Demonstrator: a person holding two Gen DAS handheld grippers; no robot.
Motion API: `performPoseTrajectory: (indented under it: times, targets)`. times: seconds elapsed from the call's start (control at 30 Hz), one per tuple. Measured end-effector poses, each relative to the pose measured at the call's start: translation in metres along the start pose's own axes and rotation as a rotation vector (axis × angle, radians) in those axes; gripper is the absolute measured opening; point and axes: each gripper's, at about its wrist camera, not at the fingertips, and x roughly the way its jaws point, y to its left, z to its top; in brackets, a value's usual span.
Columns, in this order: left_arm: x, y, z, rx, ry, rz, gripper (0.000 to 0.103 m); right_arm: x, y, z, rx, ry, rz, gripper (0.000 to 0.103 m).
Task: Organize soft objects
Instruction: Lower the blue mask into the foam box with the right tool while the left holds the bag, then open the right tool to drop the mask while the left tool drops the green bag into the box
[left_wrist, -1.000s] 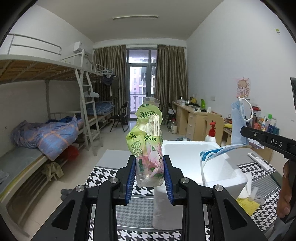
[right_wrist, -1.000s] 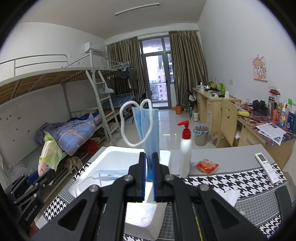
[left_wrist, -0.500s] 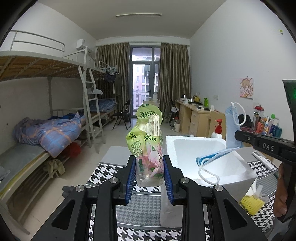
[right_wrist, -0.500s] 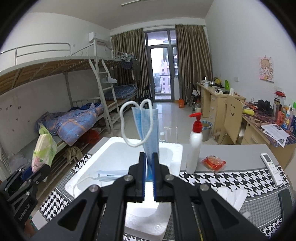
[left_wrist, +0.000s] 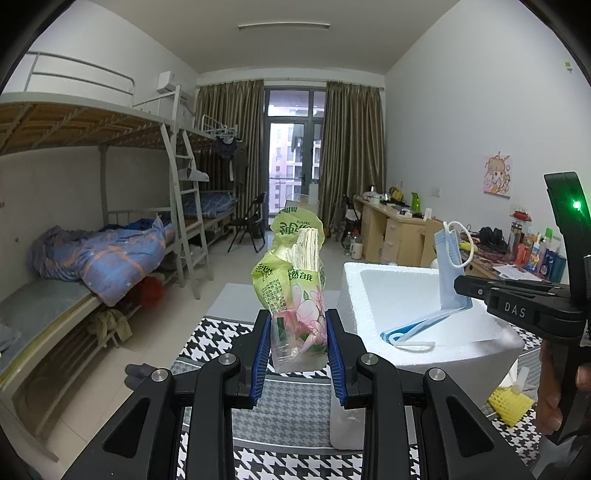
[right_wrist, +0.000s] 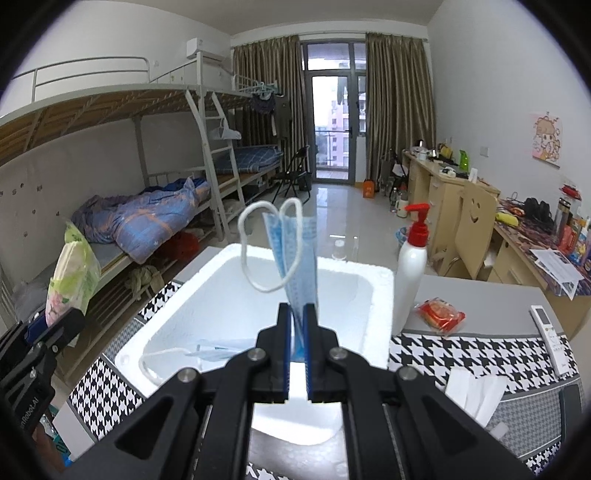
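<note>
A: In the left wrist view, what does the left gripper (left_wrist: 298, 347) carry?

B: A tissue pack (left_wrist: 293, 280) in green wrapper with pink flowers and a clear lower end. It stands upright, crumpled at the top, with a stack of pale tissues showing out of the torn wrapper. The blue-padded jaws are closed on its lower part from both sides.

A: And where is that pack?

B: Up in the air, in front of the houndstooth cloth (left_wrist: 221, 334), to the left of the white foam box (left_wrist: 413, 354).

A: Is the other tool visible there?

B: Yes. The right gripper (left_wrist: 466, 290) reaches in from the right edge, held level, with a hand (left_wrist: 554, 398) on its grip below. It pinches a blue face mask (left_wrist: 448, 273) by a fold; one part stands up with its white ear loop on top, the other part slopes down over the box, its loop lying at the box's near rim.

A: Now the right wrist view.

B: The right gripper (right_wrist: 297, 325) has its jaws pressed together on the face mask (right_wrist: 295, 254), which rises straight up between them, pleated and folded, with the loops arching above and to the left. It is held over the foam box (right_wrist: 376, 291); part of the mask and a loop trail inside the box at lower left.

A: The left tool?

B: The left gripper (right_wrist: 55, 325) sits at the left edge, angled upward, with the tissue pack (right_wrist: 72, 273) standing out of it. On the table to the right stand a pump bottle (right_wrist: 412, 269), a red packet (right_wrist: 439, 315) and a remote (right_wrist: 550, 334).
</note>
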Motion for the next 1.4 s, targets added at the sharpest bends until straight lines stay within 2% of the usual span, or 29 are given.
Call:
performPoseTrajectory:
  times: [0.37,0.4,0.47,0.5,0.53,0.57,0.7,1.03,1.2,1.4]
  targets:
    - [-0.001,0.001,0.001,0.004,-0.005,0.004,0.031,0.014,0.003,-0.003,-0.012,0.065,0.036,0.01]
    - [-0.001,0.002,0.001,0.005,-0.006,0.006,0.031,0.015,0.003,-0.004,-0.012,0.068,0.042,0.015]
    - [0.0,0.002,0.0,0.006,-0.004,0.012,0.031,0.014,0.003,-0.005,-0.015,0.068,0.053,0.037]
    - [0.0,0.001,0.0,0.006,-0.002,0.014,0.031,0.012,0.003,-0.006,-0.018,0.058,0.046,0.059]
    - [0.001,0.001,-0.001,0.005,0.001,0.013,0.031,0.01,0.004,-0.007,-0.022,0.046,0.04,0.073]
    - [0.002,-0.001,-0.001,0.005,0.003,0.013,0.031,0.007,0.004,-0.008,-0.029,0.03,0.035,0.075]
    - [0.002,-0.003,-0.002,0.007,0.005,0.012,0.031,0.006,0.006,-0.011,-0.036,0.044,0.054,0.076]
    - [-0.001,-0.001,0.0,0.016,0.002,0.007,0.031,-0.006,0.002,-0.02,-0.069,0.041,0.026,0.077]
    - [-0.002,0.0,0.002,0.02,-0.001,-0.001,0.031,-0.011,-0.003,-0.02,-0.046,0.03,0.044,0.077]
    - [-0.003,-0.001,0.0,0.026,-0.006,-0.007,0.031,-0.019,-0.004,-0.014,-0.046,0.024,0.04,0.089]
